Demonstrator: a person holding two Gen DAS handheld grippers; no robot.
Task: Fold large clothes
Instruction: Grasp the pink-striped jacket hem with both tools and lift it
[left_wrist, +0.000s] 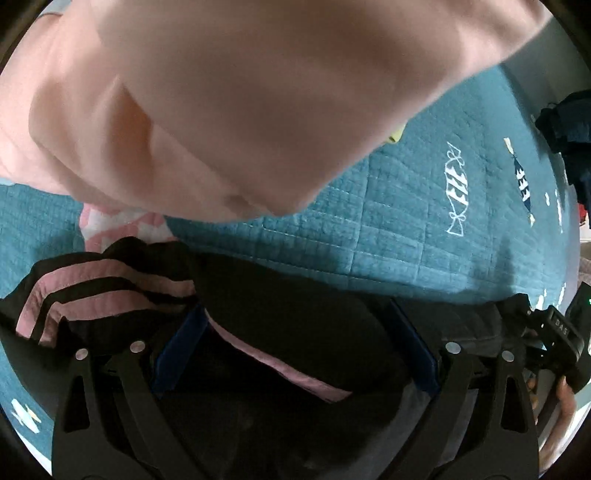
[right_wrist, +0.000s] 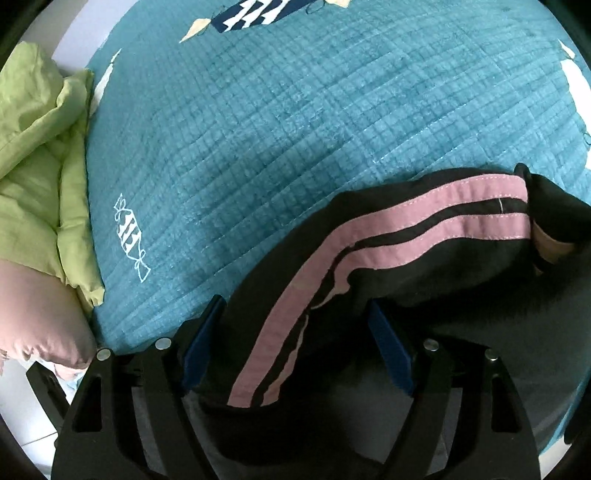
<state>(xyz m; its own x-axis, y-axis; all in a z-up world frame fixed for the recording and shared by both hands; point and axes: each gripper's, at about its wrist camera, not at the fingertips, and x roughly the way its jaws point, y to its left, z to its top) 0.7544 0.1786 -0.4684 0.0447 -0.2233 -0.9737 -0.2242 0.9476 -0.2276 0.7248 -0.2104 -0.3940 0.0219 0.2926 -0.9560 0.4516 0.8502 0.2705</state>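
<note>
A black garment with pink stripes (right_wrist: 388, 240) lies on a teal quilted bedspread (right_wrist: 277, 129). In the right wrist view it runs between the blue pads of my right gripper (right_wrist: 295, 332), whose jaws stand wide apart around the cloth. In the left wrist view the same black garment (left_wrist: 295, 332) with its pink stripes lies between the blue pads of my left gripper (left_wrist: 295, 328), jaws also wide apart. A large pale pink cloth (left_wrist: 240, 92) hangs close to the left camera and hides the upper view.
A green duvet (right_wrist: 40, 166) is bunched at the left edge of the bed. A pink pillow (right_wrist: 40, 314) lies below it. A dark blue item (left_wrist: 569, 125) sits at the far right. The other gripper's handle (left_wrist: 554, 339) shows at lower right.
</note>
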